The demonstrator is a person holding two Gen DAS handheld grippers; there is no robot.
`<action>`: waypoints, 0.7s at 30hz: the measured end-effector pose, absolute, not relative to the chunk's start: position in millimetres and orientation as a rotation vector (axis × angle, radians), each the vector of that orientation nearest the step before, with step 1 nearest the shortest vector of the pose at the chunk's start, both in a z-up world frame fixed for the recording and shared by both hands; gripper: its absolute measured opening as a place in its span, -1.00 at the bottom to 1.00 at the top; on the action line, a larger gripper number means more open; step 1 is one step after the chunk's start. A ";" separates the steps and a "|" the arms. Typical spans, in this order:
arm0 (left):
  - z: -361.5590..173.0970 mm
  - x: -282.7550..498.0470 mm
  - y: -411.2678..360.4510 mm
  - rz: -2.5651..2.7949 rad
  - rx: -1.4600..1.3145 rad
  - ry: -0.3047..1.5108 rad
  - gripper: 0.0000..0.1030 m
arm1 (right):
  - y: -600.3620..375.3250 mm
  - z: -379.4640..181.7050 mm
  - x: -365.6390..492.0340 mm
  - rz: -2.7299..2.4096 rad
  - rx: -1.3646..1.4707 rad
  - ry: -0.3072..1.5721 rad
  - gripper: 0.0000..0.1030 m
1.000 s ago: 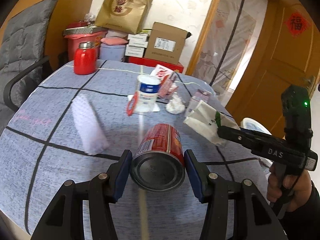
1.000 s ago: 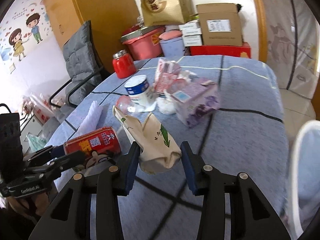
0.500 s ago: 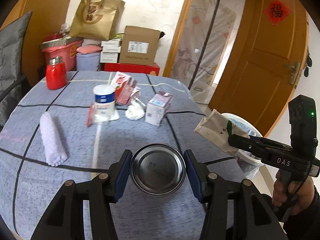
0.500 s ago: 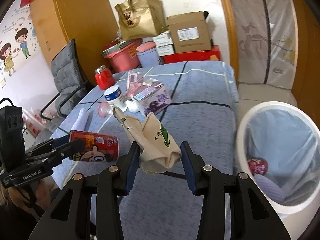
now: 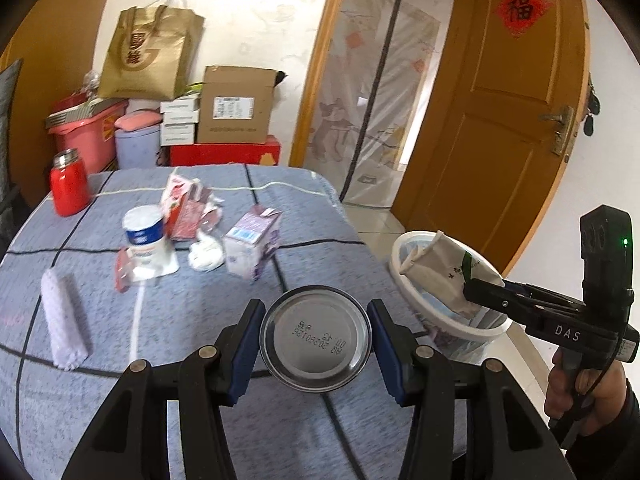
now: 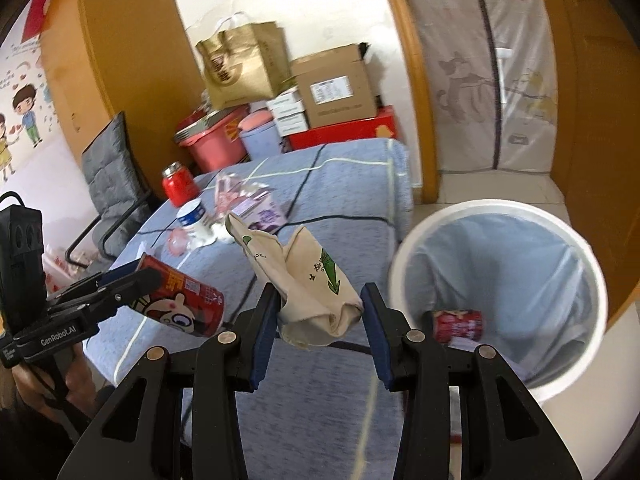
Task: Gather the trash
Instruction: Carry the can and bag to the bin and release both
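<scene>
Cluttered room, blue checked bench [image 5: 304, 200]. Paper bag [image 6: 316, 292] pinched in right tool [image 6: 320, 320], near bin [image 6: 496, 216] rim, not over it. Can [image 5: 316, 336] clamped in left tool [image 5: 316, 340] above bench. Released early, could fall to floor; round can might slip.

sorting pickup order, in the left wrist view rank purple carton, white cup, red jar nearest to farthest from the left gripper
From the left gripper, which holds the can:
1. Purple carton, just ahead, mid-table.
2. White cup, further back, to the left.
3. Red jar, far left corner of the table.
</scene>
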State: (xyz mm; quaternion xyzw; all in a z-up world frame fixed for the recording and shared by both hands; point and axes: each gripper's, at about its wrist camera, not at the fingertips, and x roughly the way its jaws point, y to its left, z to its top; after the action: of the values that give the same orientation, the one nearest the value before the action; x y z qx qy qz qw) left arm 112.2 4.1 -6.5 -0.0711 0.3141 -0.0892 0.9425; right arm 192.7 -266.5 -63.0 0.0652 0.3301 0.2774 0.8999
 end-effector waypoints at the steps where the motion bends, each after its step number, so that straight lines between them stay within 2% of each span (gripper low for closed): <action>1: -5.1 114.3 0.3 -0.188 -0.140 0.637 0.02 | -271.3 -62.4 192.3 0.564 0.139 0.680 -0.17; 21: 12.5 175.4 -96.5 -0.371 -0.090 0.605 0.02 | -364.0 -83.3 206.7 0.344 0.206 0.729 -0.17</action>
State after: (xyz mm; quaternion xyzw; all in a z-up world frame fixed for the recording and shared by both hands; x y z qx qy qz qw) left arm 175.4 -96.5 12.5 -0.0440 0.2962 -0.1815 0.9367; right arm 206.7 -364.0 -83.3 0.1000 0.3539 0.1672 0.9148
